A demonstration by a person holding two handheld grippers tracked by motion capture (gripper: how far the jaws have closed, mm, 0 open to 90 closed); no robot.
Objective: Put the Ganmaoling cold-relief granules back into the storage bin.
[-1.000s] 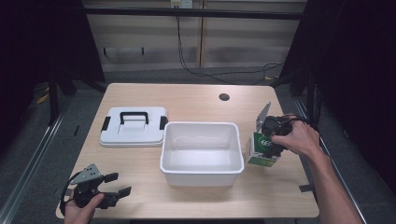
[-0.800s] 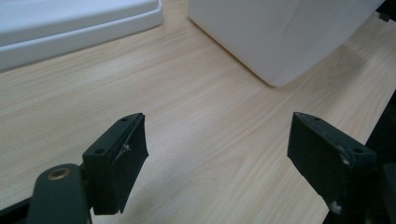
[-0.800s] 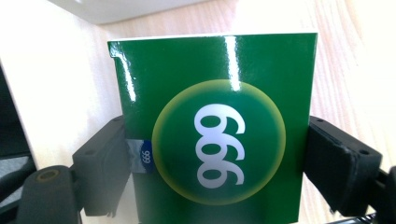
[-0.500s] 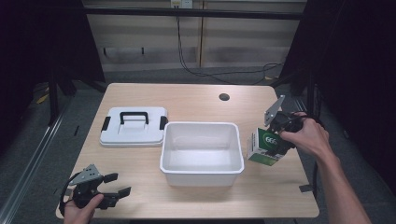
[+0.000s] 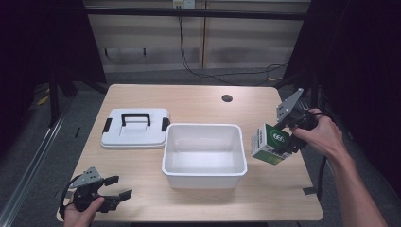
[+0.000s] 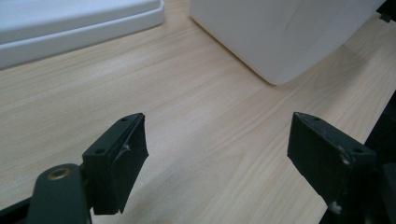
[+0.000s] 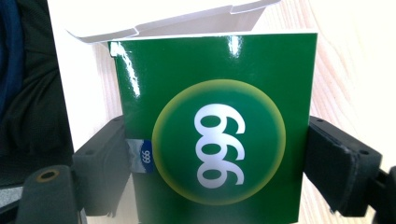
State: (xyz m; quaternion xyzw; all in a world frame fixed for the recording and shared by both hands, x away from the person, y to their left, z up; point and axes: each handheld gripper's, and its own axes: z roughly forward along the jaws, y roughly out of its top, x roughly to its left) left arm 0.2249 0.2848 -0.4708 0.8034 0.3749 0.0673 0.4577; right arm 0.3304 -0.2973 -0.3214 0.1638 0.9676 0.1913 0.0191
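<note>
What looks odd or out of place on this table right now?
The green box in the right gripper is tilted and held off the table, and in the right gripper view its top flap is open. The white lid lies beside the white tub, not on it. Nothing looks spilled or damaged.

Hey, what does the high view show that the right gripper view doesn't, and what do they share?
High view alone: the whole wooden table, the white bin, the white lid with a black handle, and the left gripper, jaws open, low at the near left corner.

Right gripper view alone: the green box's "999" logo close up and its open top flap.

Both: the right gripper shut on the green box, right of the bin.
</note>
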